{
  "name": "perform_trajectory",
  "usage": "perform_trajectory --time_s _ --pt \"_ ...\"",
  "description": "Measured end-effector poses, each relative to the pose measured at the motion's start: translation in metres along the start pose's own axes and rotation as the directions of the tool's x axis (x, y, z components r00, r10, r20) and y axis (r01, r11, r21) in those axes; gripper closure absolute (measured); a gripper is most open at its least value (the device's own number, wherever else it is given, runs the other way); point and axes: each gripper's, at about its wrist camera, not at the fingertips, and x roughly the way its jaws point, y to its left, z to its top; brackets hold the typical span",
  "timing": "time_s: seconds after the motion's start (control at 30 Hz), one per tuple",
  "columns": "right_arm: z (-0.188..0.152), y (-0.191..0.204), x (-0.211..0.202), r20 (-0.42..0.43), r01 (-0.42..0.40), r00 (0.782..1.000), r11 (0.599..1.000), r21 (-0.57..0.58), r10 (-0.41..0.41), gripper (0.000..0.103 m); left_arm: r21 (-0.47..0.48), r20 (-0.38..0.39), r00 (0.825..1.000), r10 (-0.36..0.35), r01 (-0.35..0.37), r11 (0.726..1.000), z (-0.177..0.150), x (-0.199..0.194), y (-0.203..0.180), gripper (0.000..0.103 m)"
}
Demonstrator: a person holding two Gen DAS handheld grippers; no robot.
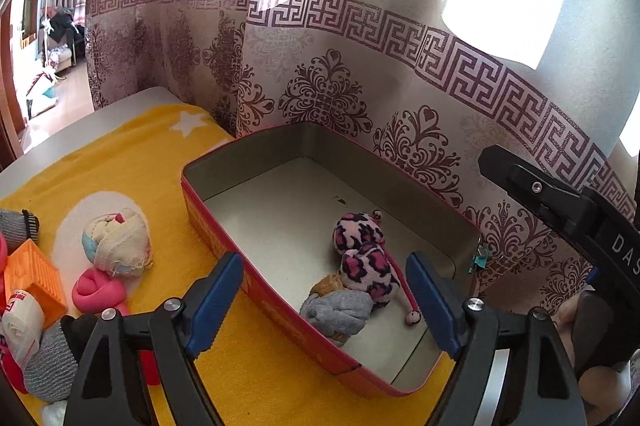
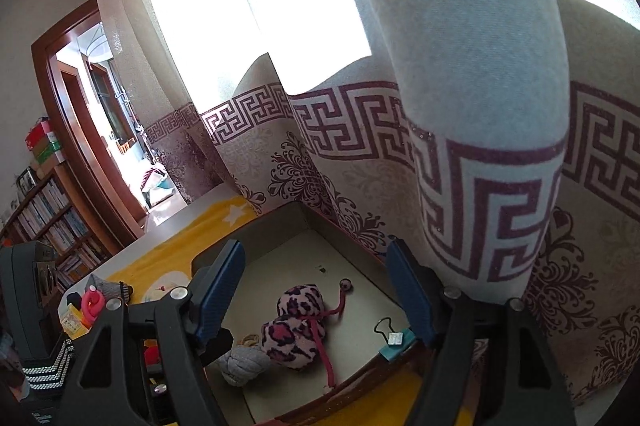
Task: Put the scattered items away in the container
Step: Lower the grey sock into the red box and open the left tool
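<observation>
A red tin box (image 1: 224, 238) with a bare metal inside stands on a yellow cloth (image 1: 132, 162). In it lie a pink leopard-print plush pair (image 1: 362, 250), a grey sock ball (image 1: 336, 314) and a small orange piece (image 1: 328, 284). My left gripper (image 1: 324, 260) hangs open above the box's near end, its pads touching nothing. Left of the box lie a cream-and-blue sock ball (image 1: 116, 246), a pink roll (image 1: 98, 288), an orange box (image 1: 36, 278) and a grey striped sock (image 1: 52, 366). My right gripper (image 2: 314, 246) is open over the box (image 2: 260, 230), above the plush pair (image 2: 296, 322). A teal binder clip (image 2: 394, 340) sits on the rim.
A patterned curtain (image 1: 360, 86) hangs right behind the box and brushes close to the right gripper's side (image 2: 480, 146). The grey table edge (image 1: 80, 122) runs along the left. A doorway (image 2: 100, 130) and a bookshelf (image 2: 48, 218) stand further left.
</observation>
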Motion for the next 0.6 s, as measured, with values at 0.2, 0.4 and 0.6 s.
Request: perform_trajectory --time_s 0.2,0.4,0.6 --pt "-0.008 0.017 -0.003 -0.002 -0.012 1.0 0.999 -0.037 0.012 0.026 -0.073 0.0 0.998 0.067 -0.067 0.995 -0.009 -0.018 0.03 0.007" --pt "-0.022 0.045 -0.005 -0.023 -0.069 0.998 0.992 -0.103 0.067 0.026 -0.169 0.027 0.993 0.118 -0.112 0.979 -0.026 -0.05 0.068 0.001" --pt "-0.037 0.073 -0.006 -0.058 -0.145 0.989 0.977 -0.156 0.138 0.026 -0.267 0.054 0.981 0.184 -0.164 0.95 -0.05 -0.086 0.113 0.001"
